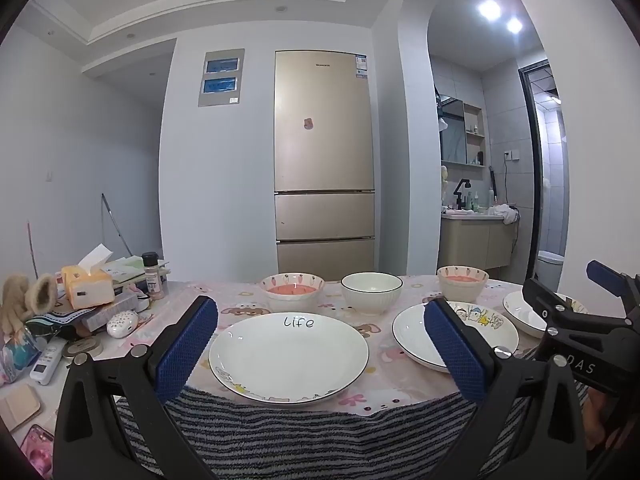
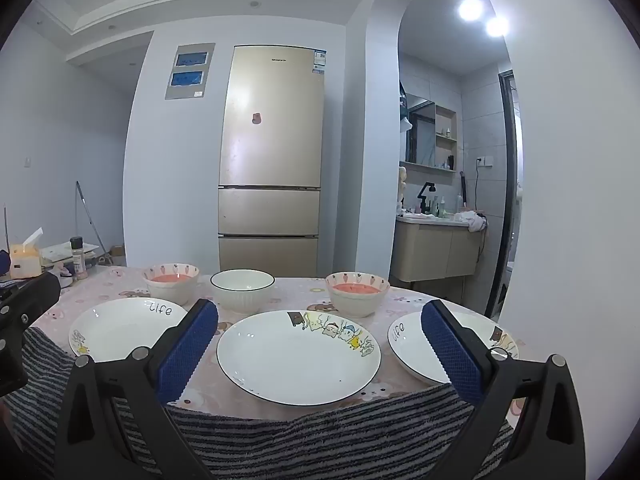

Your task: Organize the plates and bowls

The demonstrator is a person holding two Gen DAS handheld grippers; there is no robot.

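Observation:
Three white plates lie in a row on the pink patterned tablecloth. My left gripper (image 1: 320, 308) is open just short of the left "Life" plate (image 1: 288, 356), nothing between its blue pads. The middle cartoon plate (image 2: 296, 356) lies ahead of my right gripper (image 2: 320, 308), also open and holding nothing. The right plate (image 2: 412, 344) is partly hidden behind a finger. Behind the plates stand a carrot-pattern bowl (image 1: 292, 290), a plain white bowl (image 1: 372, 292) and a second carrot-pattern bowl (image 1: 462, 282). The right gripper (image 1: 568, 284) also shows at the right edge of the left wrist view.
A grey striped cloth (image 1: 320, 432) covers the table's near edge. Clutter fills the table's left end: a tissue box (image 1: 86, 286), a spice jar (image 1: 152, 276), a remote (image 1: 48, 360), a phone (image 1: 36, 448). A gold fridge (image 1: 324, 160) stands beyond the table.

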